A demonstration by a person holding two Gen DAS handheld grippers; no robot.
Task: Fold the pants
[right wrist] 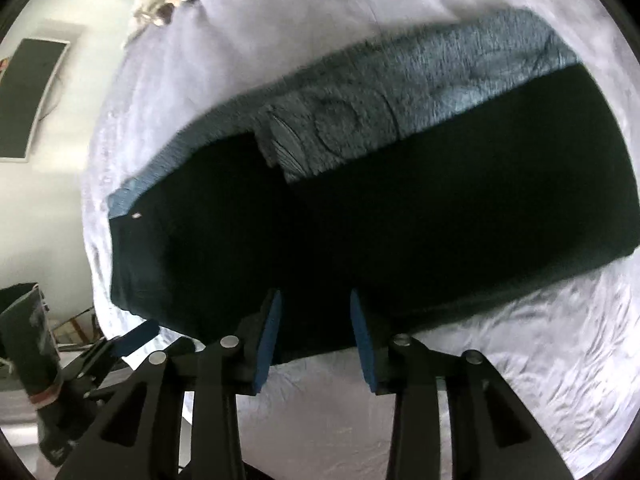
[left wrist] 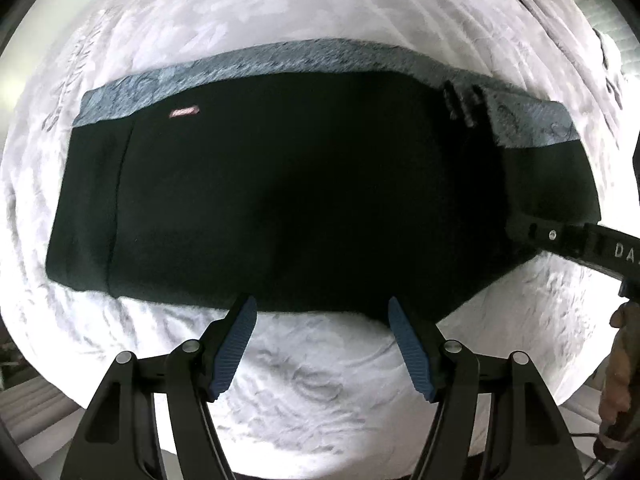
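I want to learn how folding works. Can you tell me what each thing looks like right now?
pants: folded lengthwise, lying flat on the bedsheet, blue-grey lining showing along the far edge.
bedsheet: spread out, wrinkled.
left gripper: open, empty, at the pants' near edge.
right gripper: open, pads not pressing the pants.

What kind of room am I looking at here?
Probably a bedroom. The dark pants lie on a wide, pale patterned bedspread that looks like a made bed, with a blue-grey towel under them, and a dark flat screen hangs on the white wall.
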